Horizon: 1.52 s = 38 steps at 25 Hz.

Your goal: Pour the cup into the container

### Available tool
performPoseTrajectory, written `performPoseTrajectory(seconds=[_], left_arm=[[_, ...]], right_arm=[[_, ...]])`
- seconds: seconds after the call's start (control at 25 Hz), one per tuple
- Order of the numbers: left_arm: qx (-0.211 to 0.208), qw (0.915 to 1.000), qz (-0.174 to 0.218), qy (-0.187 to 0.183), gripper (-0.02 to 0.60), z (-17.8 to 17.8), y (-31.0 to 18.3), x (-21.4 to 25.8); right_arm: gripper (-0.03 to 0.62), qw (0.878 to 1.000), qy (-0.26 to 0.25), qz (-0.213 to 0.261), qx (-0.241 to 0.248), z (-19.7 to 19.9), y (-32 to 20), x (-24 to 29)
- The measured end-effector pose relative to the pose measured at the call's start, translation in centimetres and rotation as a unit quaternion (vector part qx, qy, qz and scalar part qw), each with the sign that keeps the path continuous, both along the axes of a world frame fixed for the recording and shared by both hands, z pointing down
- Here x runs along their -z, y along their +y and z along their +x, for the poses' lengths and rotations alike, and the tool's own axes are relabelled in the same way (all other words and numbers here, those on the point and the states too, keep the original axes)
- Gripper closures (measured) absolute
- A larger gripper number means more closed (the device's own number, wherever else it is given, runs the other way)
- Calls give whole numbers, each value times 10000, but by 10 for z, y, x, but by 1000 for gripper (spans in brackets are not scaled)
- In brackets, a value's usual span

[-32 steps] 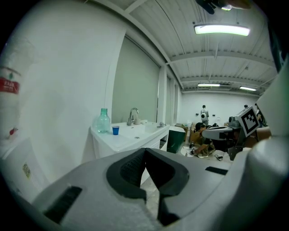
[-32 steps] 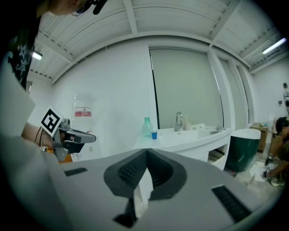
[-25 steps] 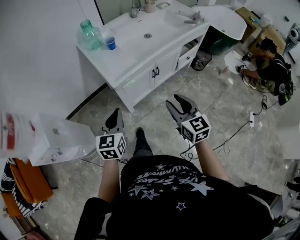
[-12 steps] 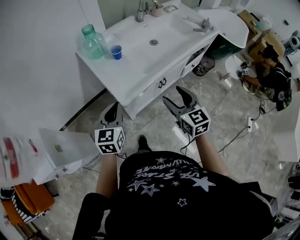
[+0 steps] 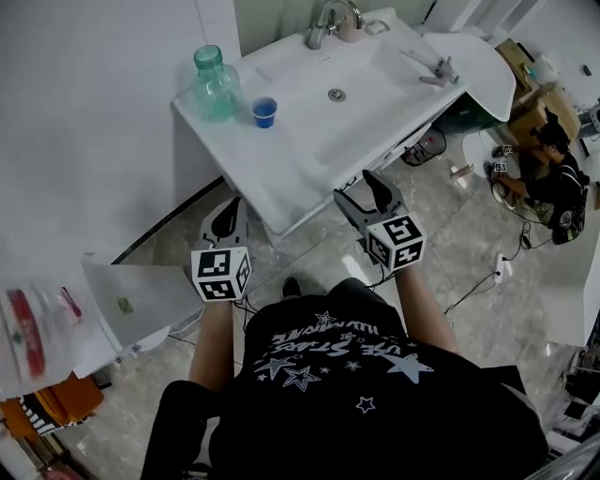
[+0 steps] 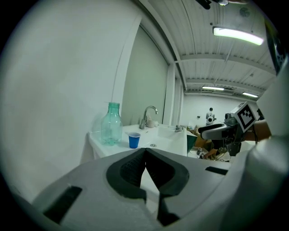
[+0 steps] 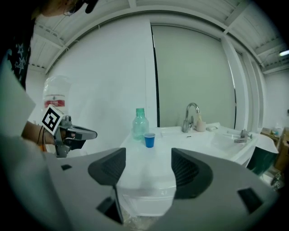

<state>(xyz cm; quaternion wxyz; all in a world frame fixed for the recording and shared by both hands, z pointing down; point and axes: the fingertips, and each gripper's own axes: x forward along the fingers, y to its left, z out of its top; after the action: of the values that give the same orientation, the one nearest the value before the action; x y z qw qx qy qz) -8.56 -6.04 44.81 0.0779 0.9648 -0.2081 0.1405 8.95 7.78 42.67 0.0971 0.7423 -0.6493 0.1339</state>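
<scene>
Cup (image 5: 264,112) just right of bottle (image 5: 214,84) on vanity top (image 5: 281,173), left of basin (image 5: 370,73), faucet (image 5: 328,19) behind

Right gripper (image 7: 148,169) opening, empty — blue cup (image 7: 149,140) beside bottle (image 7: 140,122)

A white sink (image 5: 281,178) with a tap (image 5: 328,19) stands by a white wall (image 5: 94,112). The floor (image 5: 450,234) is grey stone tiles. Long lights (image 6: 238,36) shine on the ceiling. Far right, maybe boxes (image 5: 539,89).

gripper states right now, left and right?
Left gripper: closed, empty.
Right gripper: jaws opening, nothing between them.
</scene>
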Motion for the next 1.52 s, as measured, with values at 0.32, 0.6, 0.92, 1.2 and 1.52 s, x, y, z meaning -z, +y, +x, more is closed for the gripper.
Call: performPoseTrajectory(seconds=[0.32,0.6,0.92,1.2,1.52], left_arm=[[332,9993,0,-158,572,16,-28,-12],[1403,9895,-132,-327,572,23,-63,-17],[2235,9731,-173,-526,572,39,-82,-15],[2832,9563,-162,-712,572,43,-92,-13],[3218,9419,-300,-920,572,45,-91,-22]], right_arm=[[286,9992,49,-122,381,42,-57,-16],[286,9866,270,-180,1597,77,-142,-20],[278,9462,436,-543,3160,91,-212,-43],[251,9001,443,-740,4270,81,-249,-79],[217,8645,307,-642,4975,52,-275,-110]])
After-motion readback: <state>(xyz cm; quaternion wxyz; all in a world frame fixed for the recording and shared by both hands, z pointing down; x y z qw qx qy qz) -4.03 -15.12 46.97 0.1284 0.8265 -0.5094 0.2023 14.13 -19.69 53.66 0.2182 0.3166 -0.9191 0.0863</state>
